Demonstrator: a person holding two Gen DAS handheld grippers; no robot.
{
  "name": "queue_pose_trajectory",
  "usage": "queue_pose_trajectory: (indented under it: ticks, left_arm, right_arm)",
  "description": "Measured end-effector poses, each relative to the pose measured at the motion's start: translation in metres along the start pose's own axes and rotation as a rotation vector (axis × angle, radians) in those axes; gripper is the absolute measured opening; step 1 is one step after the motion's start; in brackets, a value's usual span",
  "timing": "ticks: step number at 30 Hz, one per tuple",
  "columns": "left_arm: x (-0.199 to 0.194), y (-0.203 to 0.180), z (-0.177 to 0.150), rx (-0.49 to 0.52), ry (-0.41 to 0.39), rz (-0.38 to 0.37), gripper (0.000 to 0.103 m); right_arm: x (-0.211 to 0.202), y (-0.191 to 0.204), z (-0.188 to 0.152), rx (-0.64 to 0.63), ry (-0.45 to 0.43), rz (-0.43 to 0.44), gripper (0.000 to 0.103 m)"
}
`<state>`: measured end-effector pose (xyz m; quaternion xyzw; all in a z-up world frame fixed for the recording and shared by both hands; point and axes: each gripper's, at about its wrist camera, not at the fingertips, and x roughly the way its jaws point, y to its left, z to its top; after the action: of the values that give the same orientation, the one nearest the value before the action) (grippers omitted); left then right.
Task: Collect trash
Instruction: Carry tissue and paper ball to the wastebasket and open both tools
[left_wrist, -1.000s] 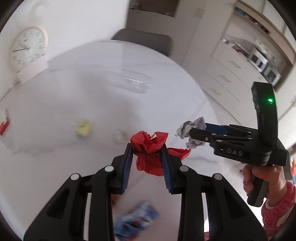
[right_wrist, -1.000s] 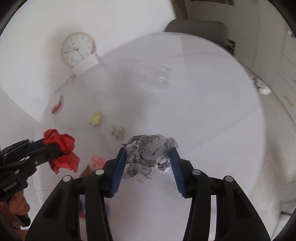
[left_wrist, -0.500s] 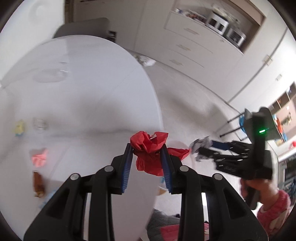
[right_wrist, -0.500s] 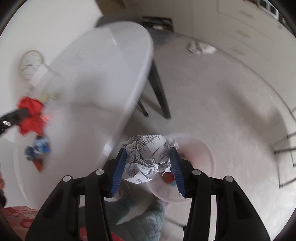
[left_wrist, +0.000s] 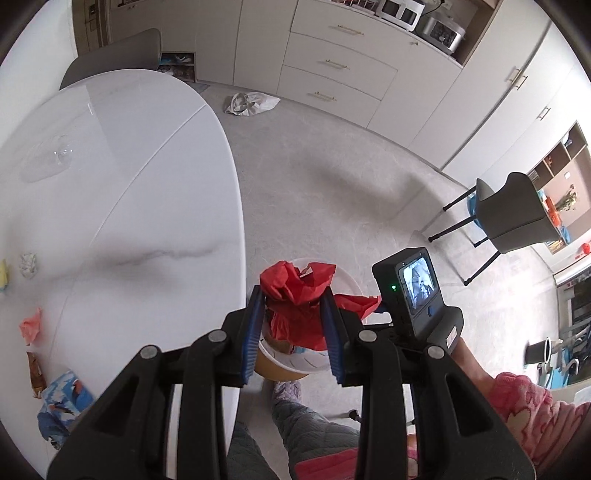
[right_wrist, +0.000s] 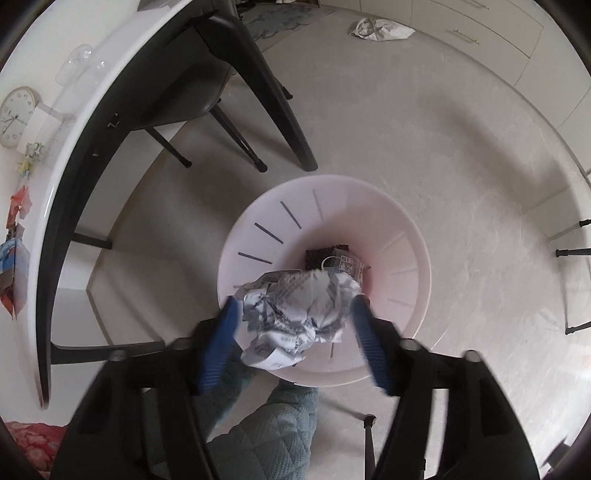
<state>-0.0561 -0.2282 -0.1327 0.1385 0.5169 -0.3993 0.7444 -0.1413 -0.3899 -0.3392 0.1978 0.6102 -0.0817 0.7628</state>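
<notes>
Above the white wastebasket (right_wrist: 399, 254) on the floor, at about 6 o'clock in the right wrist view, the right gripper (right_wrist: 295, 325) is pointing steeply down; its jaws have just been opening, and the crumpled printed paper (right_wrist: 299, 314) is sitting loosely between the spread blue pads, over the basket's mouth. Some trash is already lying at the basket's bottom. Beside it, the left gripper (left_wrist: 293, 328) is clamping a crumpled red paper (left_wrist: 295, 299) tightly, just past the white table (left_wrist: 129, 206) edge. More scraps are lying at 9 o'clock on the table: a pink wrapper (left_wrist: 31, 325) and a blue packet (left_wrist: 61, 406).
</notes>
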Motion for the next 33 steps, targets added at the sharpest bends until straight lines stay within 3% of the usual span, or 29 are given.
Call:
queue_pose_trajectory:
  ticks: [6,10,16,26,28,33]
  left_arm:
    - [0.016,-0.006,-0.001,0.013,0.033,-0.003,0.03]
    - [0.037,-0.019,-0.002,0.049,0.07,-0.004,0.03]
    - [0.079,-0.041,-0.003,0.1,0.129,-0.002,0.03]
    - [0.132,-0.061,-0.007,0.143,0.204,-0.003,0.031]
    - [0.135,-0.062,-0.007,0.143,0.209,-0.004,0.033]
    - [0.129,-0.061,-0.009,0.15,0.199,0.008,0.052]
  right_arm:
    - [-0.03,-0.007,-0.003,0.022,-0.049,-0.007,0.091]
    - [-0.066,-0.02,-0.01,0.072,-0.11,-0.014,0.095]
    - [-0.095,-0.045,-0.023,0.127,-0.16,-0.049,0.097]
    - [-0.099,-0.077,-0.038,0.201,-0.161,-0.07,0.097]
    - [-0.098,-0.079,-0.039,0.206,-0.162,-0.07,0.097]
    - [-0.104,-0.079,-0.038,0.206,-0.171,-0.068,0.097]
